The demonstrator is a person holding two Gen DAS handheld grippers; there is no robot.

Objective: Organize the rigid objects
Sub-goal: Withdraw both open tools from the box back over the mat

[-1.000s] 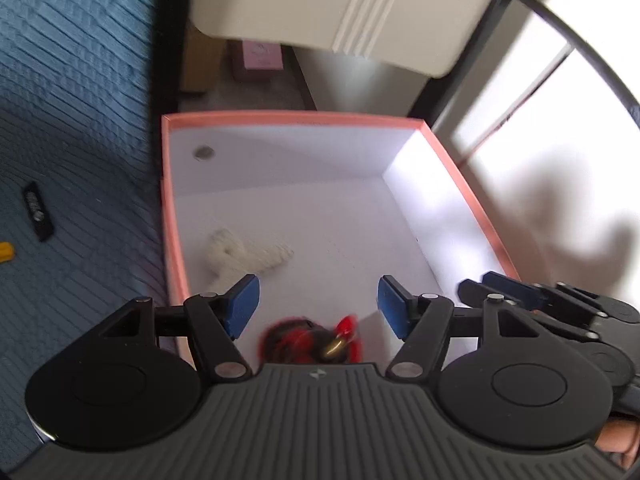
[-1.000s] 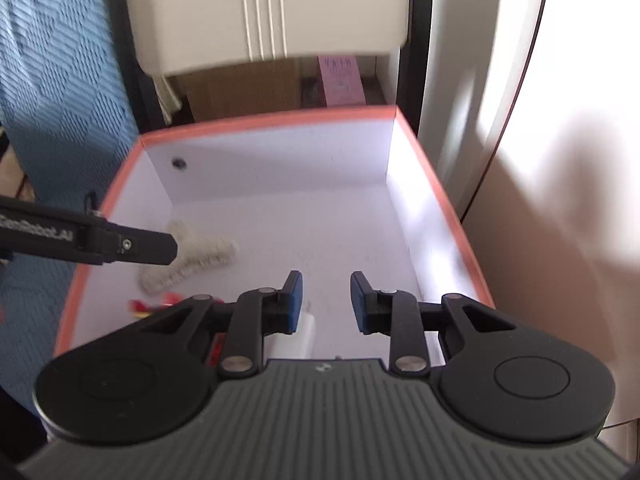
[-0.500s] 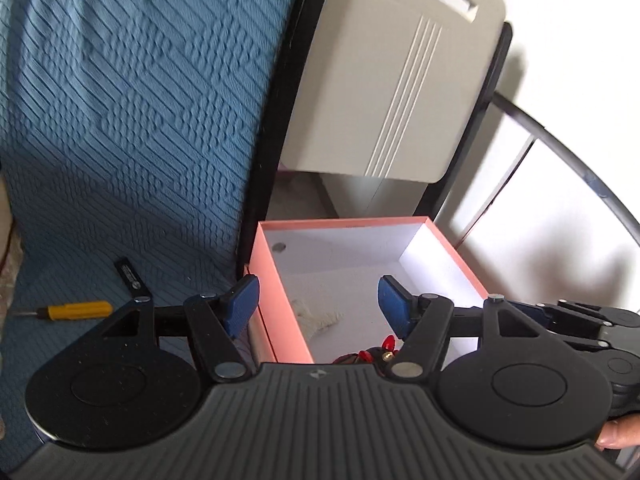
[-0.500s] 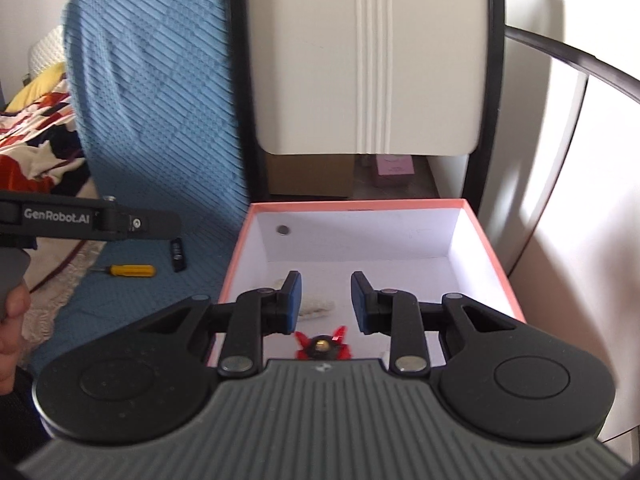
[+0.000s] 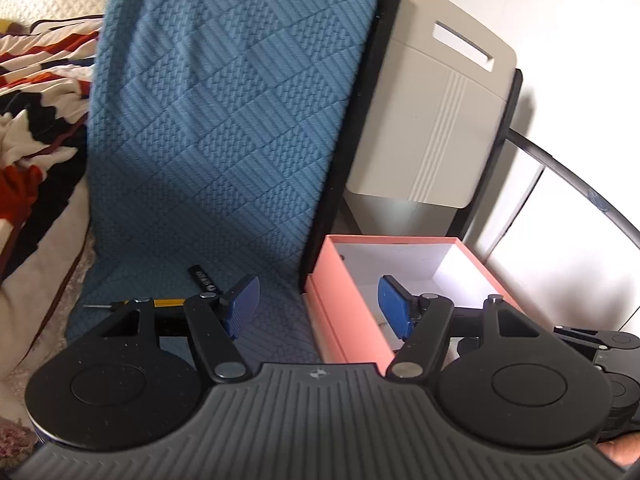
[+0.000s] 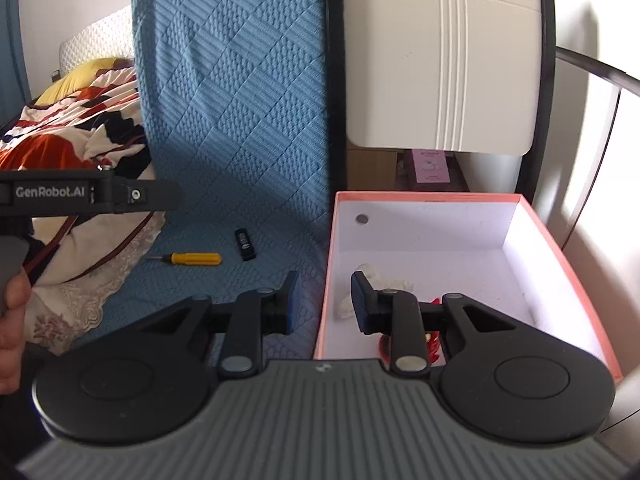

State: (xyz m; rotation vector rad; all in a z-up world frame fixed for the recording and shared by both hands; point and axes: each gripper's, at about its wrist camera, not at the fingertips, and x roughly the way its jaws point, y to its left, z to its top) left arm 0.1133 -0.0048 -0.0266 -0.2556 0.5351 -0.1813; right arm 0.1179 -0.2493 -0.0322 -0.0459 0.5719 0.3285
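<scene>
Both pairs of tongs are seen spread apart with nothing between the blue pads: the left tongs (image 5: 318, 308) are held low over the near edge of the blue quilted cover (image 5: 224, 128), straddling the left wall of the pink box (image 5: 348, 320), and the right tongs (image 6: 322, 300) are poised across that same wall. The step in hand is judged to be a reach for the loose items left on the cover. It would be done well if one pair were lowered squarely over the yellow screwdriver (image 6: 192, 258), closed across the thick handle rather than the thin shaft, and carried over the rim. The screwdriver is seen lying flat, tip pointing left, with a small black stick (image 6: 245, 244) just to its right; both lie left of the box. A white knotted piece (image 6: 380, 280) and something red (image 6: 434, 340) are already inside the box.
</scene>
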